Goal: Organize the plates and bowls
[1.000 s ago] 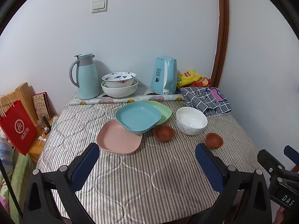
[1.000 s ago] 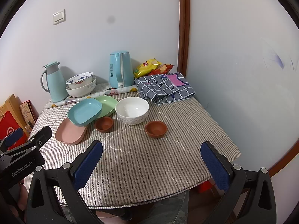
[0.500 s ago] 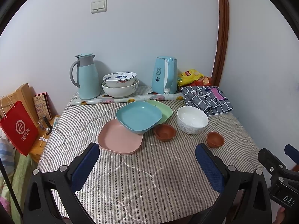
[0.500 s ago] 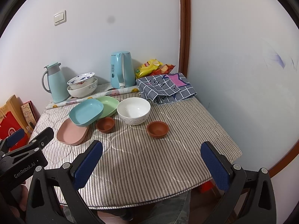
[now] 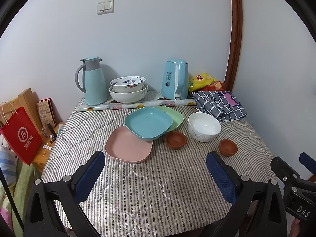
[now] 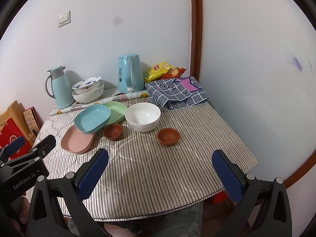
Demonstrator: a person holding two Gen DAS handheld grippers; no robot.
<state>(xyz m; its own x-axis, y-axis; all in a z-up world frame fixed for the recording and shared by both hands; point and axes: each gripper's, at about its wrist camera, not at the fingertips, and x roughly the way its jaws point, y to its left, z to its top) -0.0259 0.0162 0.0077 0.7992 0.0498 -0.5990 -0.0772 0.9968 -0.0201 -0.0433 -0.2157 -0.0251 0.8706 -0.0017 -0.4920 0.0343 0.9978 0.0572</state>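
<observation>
While both hover wide open, left tongs [image 5: 156, 175], right tongs [image 6: 161, 172], nothing held.

In your left wrist view the table [image 5: 150, 187] fills the lower middle of the frame. At its centre three plates [image 5: 147, 125] overlap: the nearest plate [image 5: 128, 148] lies lowest, lower left of the others, with the middle plate [image 5: 148, 124] resting on it and over the far plate [image 5: 174, 115], upper right. A small bowl [image 5: 175, 139] sits just right of the stack; the large bowl [image 5: 204, 126] is further right, and another small bowl [image 5: 228, 147] lies lower right of it. Behind, along the wall, left to right: a jug [image 5: 92, 82], two nested bowls [image 5: 128, 89], a kettle [image 5: 175, 80], snack bags [image 5: 205, 81], then folded cloth [image 5: 219, 104] before them. A roll [image 5: 136, 105], possibly paper, lies in front of the jug and kettle. A bag [image 5: 20, 136] stands at the far left edge.
</observation>
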